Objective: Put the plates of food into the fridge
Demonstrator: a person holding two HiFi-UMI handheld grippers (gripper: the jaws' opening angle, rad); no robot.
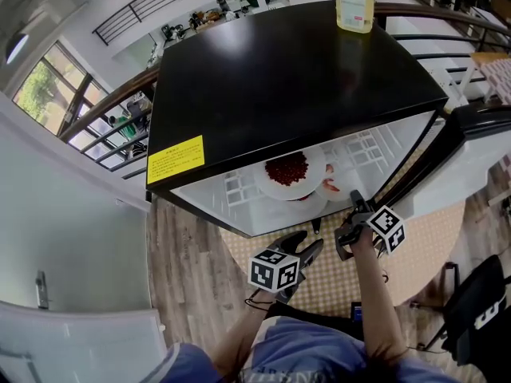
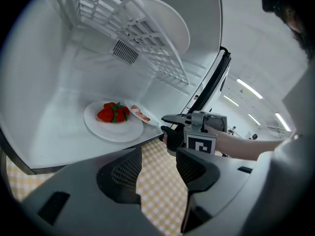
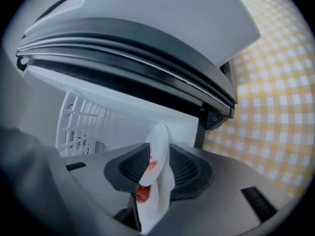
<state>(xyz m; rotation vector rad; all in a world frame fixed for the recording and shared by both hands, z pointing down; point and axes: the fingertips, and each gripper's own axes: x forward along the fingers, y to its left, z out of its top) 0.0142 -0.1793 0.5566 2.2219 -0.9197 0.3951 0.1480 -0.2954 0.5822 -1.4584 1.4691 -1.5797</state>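
right gripper (image 3: 158, 165) jaws flank small plate (image 3: 160, 134), seemingly loose.

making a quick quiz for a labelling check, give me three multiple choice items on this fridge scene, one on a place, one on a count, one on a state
1. Where is the plate of strawberries?
A. on the wire shelf
B. on the fridge floor
C. on the tablecloth

2. How many plates are inside the fridge?
A. one
B. two
C. three

3. How is the left gripper?
A. open and empty
B. shut on a plate
C. shut on a bottle

Answers:
1 B: it lies on the white floor, below the wire shelf.
2 C: one plate sits on the shelf, and a smaller plate lies beside the strawberry one.
3 A: its jaws stand apart, with only the checked tablecloth showing in the gap.
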